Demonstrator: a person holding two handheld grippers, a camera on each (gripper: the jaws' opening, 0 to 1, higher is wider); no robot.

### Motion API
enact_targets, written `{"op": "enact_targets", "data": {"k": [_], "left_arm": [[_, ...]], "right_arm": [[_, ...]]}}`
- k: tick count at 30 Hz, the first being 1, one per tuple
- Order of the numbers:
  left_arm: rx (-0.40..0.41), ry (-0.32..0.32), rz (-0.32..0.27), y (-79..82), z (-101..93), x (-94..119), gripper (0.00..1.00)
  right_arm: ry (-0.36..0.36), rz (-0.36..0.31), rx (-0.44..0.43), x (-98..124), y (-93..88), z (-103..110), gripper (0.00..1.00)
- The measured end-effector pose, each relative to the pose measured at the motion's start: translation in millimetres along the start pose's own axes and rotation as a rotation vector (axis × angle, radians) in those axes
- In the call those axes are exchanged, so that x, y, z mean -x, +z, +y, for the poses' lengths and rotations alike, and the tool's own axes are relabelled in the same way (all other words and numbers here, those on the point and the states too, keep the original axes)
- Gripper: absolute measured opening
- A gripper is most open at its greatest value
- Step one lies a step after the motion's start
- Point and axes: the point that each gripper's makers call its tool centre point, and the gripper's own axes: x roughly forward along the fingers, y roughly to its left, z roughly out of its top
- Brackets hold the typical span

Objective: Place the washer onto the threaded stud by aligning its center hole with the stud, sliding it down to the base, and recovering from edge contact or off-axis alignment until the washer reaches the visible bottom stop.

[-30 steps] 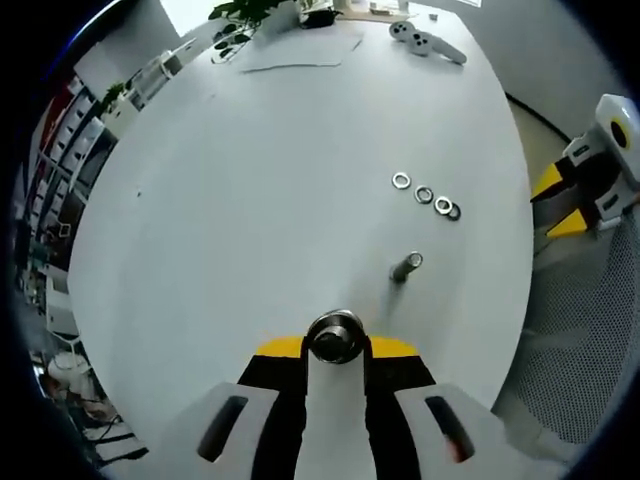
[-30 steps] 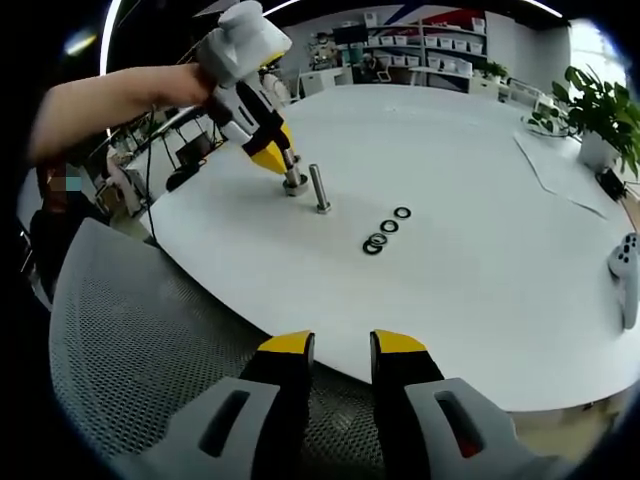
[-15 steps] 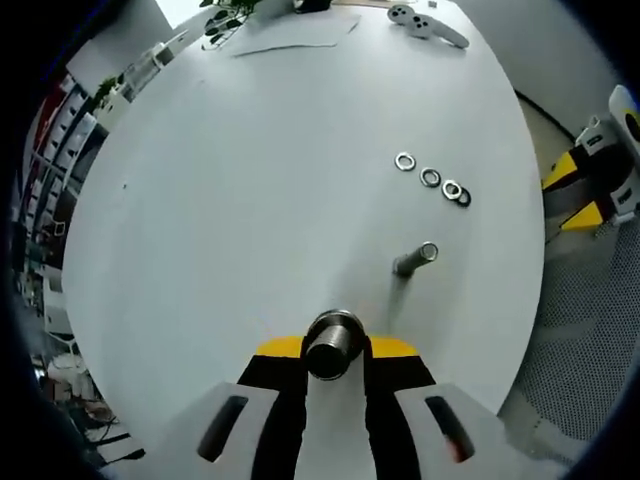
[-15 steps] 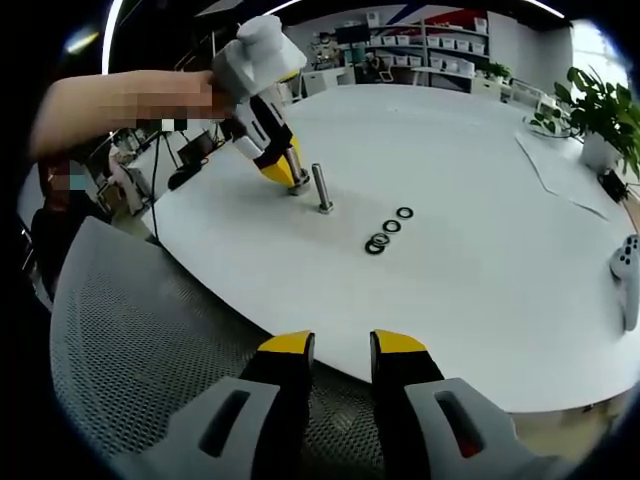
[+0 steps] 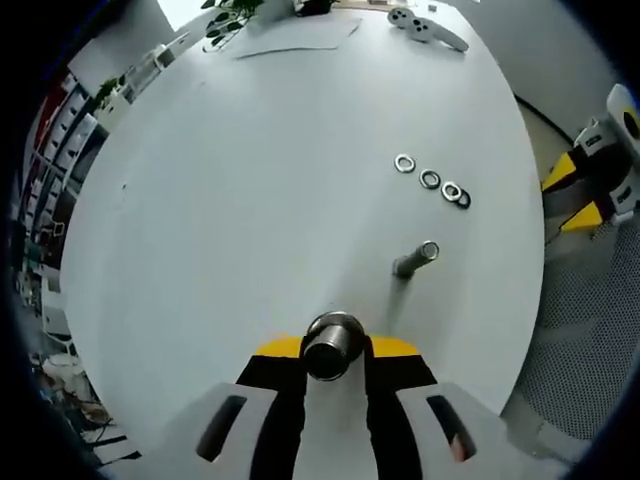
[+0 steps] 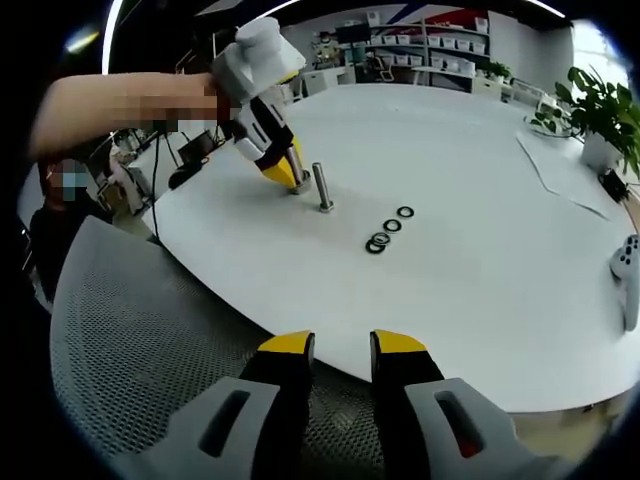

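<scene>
Left gripper (image 5: 334, 352) grips cylinder (image 5: 333, 343), washers (image 5: 432, 180) apart.

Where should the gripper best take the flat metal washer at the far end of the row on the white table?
Probably by its thin outer rim, coming from above: the end metal washer lies flat on the white table, apart from its neighbour, with free sides.
</scene>
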Motion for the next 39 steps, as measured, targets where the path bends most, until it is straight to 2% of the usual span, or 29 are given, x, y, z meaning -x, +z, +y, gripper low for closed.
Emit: {"op": "enact_targets", "data": {"k": [2, 12, 15, 18, 21, 27, 32, 36, 39], "left_arm": [[-0.015, 0.019, -0.016, -0.1, 2.3, 1.8, 0.21], [0.053, 0.028, -0.055, -13.8, 0.4, 16.5, 0.19], [0.079, 0.04, -0.09, -16.2, -0.6, 25.3, 0.18], [0.154, 0.033, -0.177, -11.3, -4.3, 35.3, 0.16], [0.155, 0.042, -0.185, -15.0, -8.3, 44.2, 0.16], [0.219, 0.071, -0.283, -18.2, -17.1, 69.9, 0.16], [0.336, 0.073, -0.382, -32.6, -29.6, 92.2, 0.17], [0.399, 0.11, -0.419, -50.6, -33.7, 105.8, 0.18], [0.457, 0.114, -0.443, -68.7, -39.9, 114.7, 0.18]], "right_arm": [[-0.001, 0.001, -0.001, 0.0, -0.2, -0.1, 0.25], [-0.005, 0.001, -0.002, 0.1, -0.4, -0.4, 0.25], [-0.011, 0.0, -0.003, 0.2, -0.1, -1.4, 0.26], [-0.017, -0.005, -0.004, 0.6, 0.6, -2.4, 0.26], [-0.016, -0.002, -0.003, 0.6, 0.2, -2.2, 0.26], [-0.016, -0.004, -0.003, 0.8, 0.3, -2.0, 0.26], [-0.013, 0.001, -0.002, 0.7, -0.6, -1.0, 0.26], [-0.007, 0.009, 0.0, 0.4, -1.8, -0.4, 0.26], [-0.006, 0.007, 0.001, 0.3, -1.5, -0.5, 0.26]]}}
